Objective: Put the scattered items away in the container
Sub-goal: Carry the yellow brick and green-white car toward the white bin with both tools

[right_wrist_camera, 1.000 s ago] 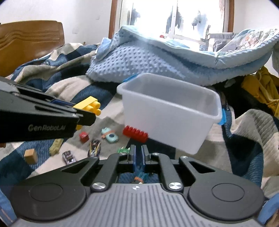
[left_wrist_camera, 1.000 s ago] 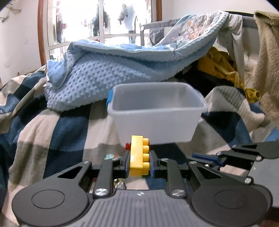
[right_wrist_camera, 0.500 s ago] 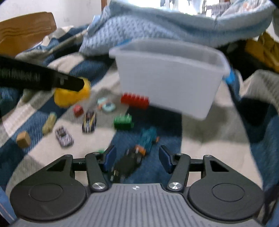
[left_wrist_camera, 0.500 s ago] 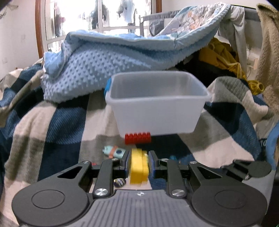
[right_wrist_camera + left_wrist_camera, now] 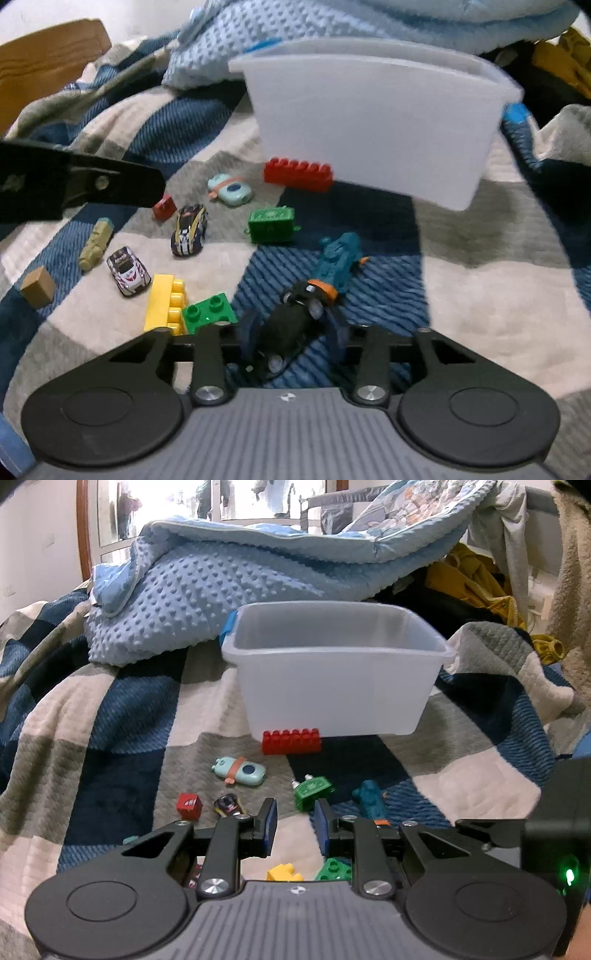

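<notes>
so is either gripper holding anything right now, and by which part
The left gripper is open and holds nothing. The right gripper is open around the black toy car, jaws either side of its body; whether they grip it cannot be told.

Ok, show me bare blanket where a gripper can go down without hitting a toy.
Bare blanket lies right of the teal toy, in front of the bin. Another bare stretch is left of the red cube. Crowded: between the red brick and the yellow brick, cars and blocks lie close together.
</notes>
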Available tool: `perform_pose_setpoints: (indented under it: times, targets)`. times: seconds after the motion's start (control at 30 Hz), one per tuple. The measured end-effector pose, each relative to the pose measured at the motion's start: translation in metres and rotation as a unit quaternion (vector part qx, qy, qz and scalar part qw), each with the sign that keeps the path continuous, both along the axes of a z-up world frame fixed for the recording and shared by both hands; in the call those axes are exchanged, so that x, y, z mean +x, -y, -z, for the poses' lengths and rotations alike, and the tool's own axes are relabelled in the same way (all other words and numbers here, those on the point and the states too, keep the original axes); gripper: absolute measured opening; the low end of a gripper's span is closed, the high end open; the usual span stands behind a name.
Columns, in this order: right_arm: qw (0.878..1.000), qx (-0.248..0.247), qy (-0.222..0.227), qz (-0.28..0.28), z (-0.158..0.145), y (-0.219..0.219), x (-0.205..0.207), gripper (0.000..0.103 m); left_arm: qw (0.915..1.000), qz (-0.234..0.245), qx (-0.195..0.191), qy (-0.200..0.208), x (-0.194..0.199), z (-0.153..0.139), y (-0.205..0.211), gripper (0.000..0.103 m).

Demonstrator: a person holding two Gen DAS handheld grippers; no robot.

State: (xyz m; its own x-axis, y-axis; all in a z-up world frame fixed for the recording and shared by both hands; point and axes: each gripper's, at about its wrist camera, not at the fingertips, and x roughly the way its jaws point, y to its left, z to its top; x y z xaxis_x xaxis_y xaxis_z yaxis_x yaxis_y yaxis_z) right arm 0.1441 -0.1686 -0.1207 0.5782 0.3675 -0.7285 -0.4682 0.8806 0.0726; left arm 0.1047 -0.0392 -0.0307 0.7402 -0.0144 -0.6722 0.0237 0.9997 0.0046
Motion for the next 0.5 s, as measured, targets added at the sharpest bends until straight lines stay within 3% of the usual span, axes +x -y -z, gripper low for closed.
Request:
perform_pose_setpoints:
  times: [0.07,0.13,0.2,0.37,0.5]
  targets:
    - [1.0,0.001,0.002,-0.007,0.0,-0.001,-0.002,0.027,0.9998,-0.014,0.003,-0.01,-0.002,0.007,-0.003,0.035]
    - [1.0,-0.009,0.021,-0.015,-0.004,-0.001,-0.009,0.023,0.9993,-0.033,0.006,-0.019,-0.006,0.016,-0.006,0.057]
    - [0.999,-0.017,0.037,-0.014,-0.008,0.001,-0.015,0.021,0.9983,-0.05,0.003,-0.029,-0.011,0.027,-0.009,0.066]
    - [0.998,-0.018,0.055,-0.006,-0.015,0.011,-0.021,0.02,0.9934,-0.081,-0.035,-0.073,-0.009,0.055,-0.009,0.067]
    - [0.998,-0.014,0.056,0.004,-0.015,0.019,-0.021,0.02,0.9881,-0.109,-0.075,-0.077,-0.005,0.07,-0.009,0.062]
